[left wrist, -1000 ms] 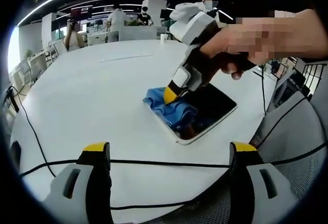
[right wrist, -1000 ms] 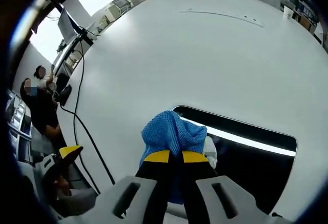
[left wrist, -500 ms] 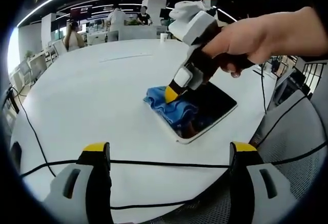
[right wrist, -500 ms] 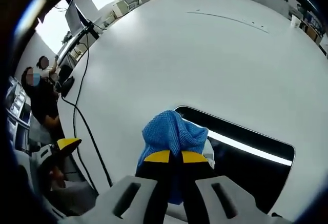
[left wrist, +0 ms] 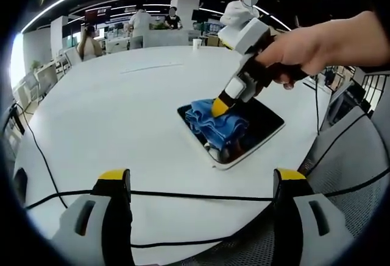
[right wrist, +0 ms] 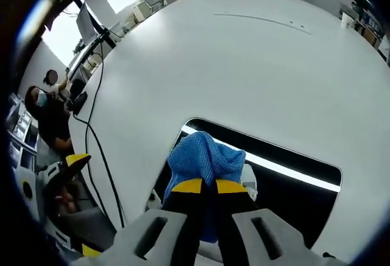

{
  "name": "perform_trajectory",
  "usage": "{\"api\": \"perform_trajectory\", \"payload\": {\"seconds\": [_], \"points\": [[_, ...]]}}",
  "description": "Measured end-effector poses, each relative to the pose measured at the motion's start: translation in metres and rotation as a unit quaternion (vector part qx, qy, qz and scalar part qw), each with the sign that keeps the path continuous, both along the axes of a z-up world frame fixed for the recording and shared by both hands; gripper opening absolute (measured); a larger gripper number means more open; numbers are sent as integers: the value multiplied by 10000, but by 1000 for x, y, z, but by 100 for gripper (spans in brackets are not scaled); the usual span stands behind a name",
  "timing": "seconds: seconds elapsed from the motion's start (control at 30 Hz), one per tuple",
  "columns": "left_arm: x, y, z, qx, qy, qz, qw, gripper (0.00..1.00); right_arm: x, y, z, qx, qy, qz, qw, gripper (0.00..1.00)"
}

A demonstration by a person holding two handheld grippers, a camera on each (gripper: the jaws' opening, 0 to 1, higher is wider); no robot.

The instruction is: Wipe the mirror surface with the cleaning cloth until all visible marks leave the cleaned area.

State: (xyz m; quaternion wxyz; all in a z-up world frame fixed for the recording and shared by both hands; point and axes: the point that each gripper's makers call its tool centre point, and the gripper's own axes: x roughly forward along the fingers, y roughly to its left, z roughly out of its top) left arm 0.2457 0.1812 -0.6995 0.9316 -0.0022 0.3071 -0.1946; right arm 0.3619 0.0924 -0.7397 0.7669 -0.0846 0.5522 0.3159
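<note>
The mirror [left wrist: 261, 127] is a dark rectangle in a white frame, lying flat on the white round table [left wrist: 109, 114]. A bunched blue cleaning cloth [left wrist: 218, 126] rests on its left half. My right gripper [left wrist: 218, 107], held by a hand, comes in from the right, shut on the cloth and pressing it onto the glass. In the right gripper view its yellow-tipped jaws [right wrist: 204, 185] pinch the cloth [right wrist: 204, 157] over the mirror [right wrist: 286, 187]. My left gripper [left wrist: 201, 179] stands open near the table's front edge, nothing between its jaws.
A black cable [left wrist: 183, 194] runs across the table in front of the left gripper. Another cable [right wrist: 97, 150] trails off the table's left side. A small cup [left wrist: 195, 43] stands at the far edge. People sit at desks beyond the table.
The right gripper has slid the cloth from the mirror's left end toward its middle, uncovering that end's corner. The left gripper stays where it was.
</note>
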Motion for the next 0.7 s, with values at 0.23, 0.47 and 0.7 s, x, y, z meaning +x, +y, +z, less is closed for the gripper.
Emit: {"api": "perform_trajectory", "payload": {"seconds": [0.23,0.47,0.7], "points": [[0,-1,1,-4,-2,-6,10000,97,1,-18,1,39,22,-78,10000,0],[0,0,3,-7,-14,14,10000,97,1,-36,3,96,60,-206,9997,0],[0,0,4,-6,-8,28,10000,97,6,-54,2,152,99,-345,9992,0]]}}
